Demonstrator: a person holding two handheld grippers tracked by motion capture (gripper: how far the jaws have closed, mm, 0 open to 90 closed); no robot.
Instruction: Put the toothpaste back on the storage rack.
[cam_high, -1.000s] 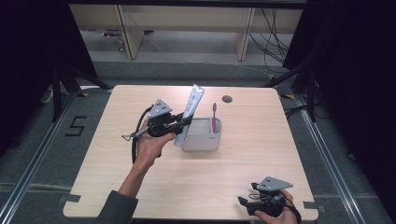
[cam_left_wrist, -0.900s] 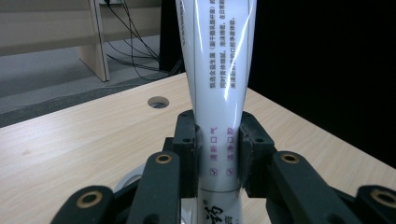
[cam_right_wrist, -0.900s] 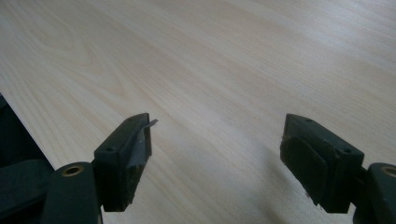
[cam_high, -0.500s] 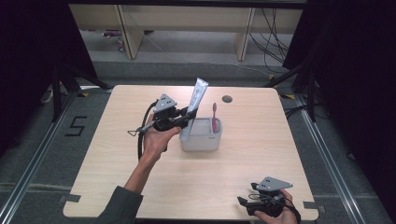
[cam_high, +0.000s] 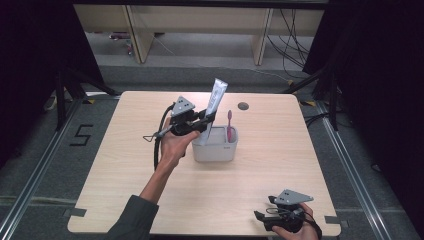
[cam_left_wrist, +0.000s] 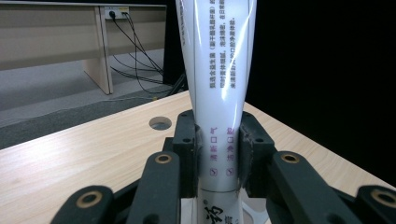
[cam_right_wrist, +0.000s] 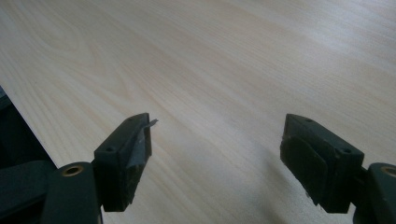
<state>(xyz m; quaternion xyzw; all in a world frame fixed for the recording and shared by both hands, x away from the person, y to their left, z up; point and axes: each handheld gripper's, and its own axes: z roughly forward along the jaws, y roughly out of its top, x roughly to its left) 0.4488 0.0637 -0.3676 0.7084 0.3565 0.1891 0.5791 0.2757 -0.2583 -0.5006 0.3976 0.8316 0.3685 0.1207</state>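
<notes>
A white toothpaste tube (cam_high: 216, 99) stands nearly upright over the left end of a white rectangular holder (cam_high: 215, 149) in the middle of the table. My left gripper (cam_high: 206, 121) is shut on the tube's lower part; in the left gripper view the tube (cam_left_wrist: 224, 84) rises between both jaws, with my left gripper (cam_left_wrist: 218, 156) clamped around it. A pink toothbrush (cam_high: 229, 126) stands upright in the holder's right end. My right gripper (cam_high: 260, 218) rests near the table's front right edge, and the right gripper view shows my right gripper (cam_right_wrist: 215, 140) open over bare wood.
A round cable hole (cam_high: 243, 106) sits in the tabletop (cam_high: 300, 150) behind the holder. Wooden benches (cam_high: 200, 25) and cables lie on the floor beyond the far edge. The table's front edge is close under the right hand (cam_high: 295, 232).
My left gripper has carried the toothpaste tube to the right and stood it more upright, over the holder's left end. The right gripper has stayed put.
</notes>
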